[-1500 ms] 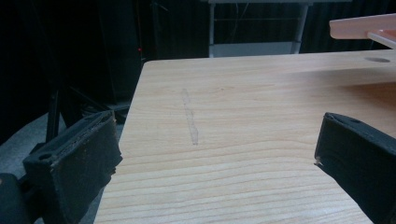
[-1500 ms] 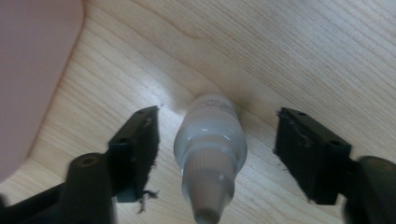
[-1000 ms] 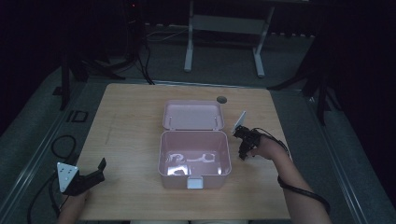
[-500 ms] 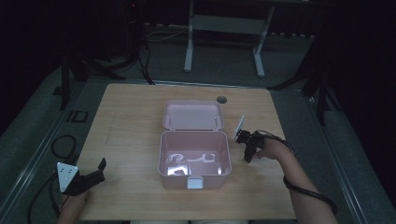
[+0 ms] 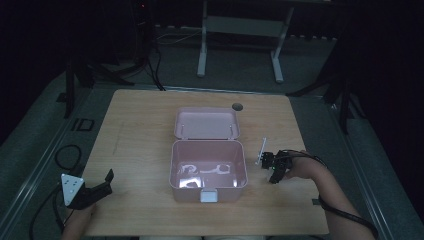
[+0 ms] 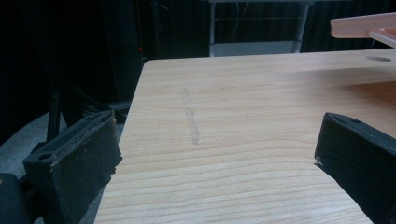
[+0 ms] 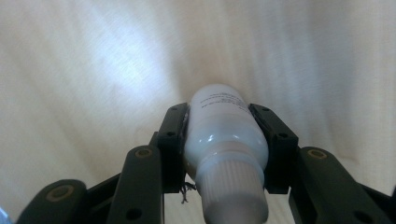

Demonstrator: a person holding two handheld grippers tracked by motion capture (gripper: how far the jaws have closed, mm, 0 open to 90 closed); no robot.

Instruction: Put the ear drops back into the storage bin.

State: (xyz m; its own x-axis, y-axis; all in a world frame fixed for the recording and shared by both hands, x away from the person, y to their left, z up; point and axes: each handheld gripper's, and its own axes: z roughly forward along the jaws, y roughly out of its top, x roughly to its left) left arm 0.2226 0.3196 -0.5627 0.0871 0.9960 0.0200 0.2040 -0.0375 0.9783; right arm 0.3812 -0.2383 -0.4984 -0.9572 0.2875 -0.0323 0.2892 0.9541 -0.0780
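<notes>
— Gripping the small white plastic bottle [image 7: 224,135] round its belly, the right claw [image 5: 272,167] hangs just right of the open pink plastic box [image 5: 207,167], above the light wooden bench [image 5: 140,135]. Its two black pads press on opposite sides of the bottle, whose ribbed cap points back toward the claw's camera. What worries you about it?

— That smooth, rounded body. With only two narrow pads on a curved, glossy wall, I judge the bottle could pivot or squirt out if the hand swings quickly toward the box.

— And if it does slip?

— It would probably drop onto the bench right of the box and roll, since nothing there would stop it. The box's near wall is another risk: carried too low, the bottle's base could knock the rim and twist in the grip.

— Is there room inside the box?

— Some pale things lie on its floor, too dim to name. Letting the bottle go onto them could leave it tilted or bouncing. The hinged lid lies flat behind the box, so it is out of the way.

— The other hand?

— The left claw [image 5: 92,190] rests well to the left of the box near the bench's front edge, jaws spread apart with nothing between them. It isn't steadying the box, so a bump from the bottle could shove the box across the bench.
</notes>
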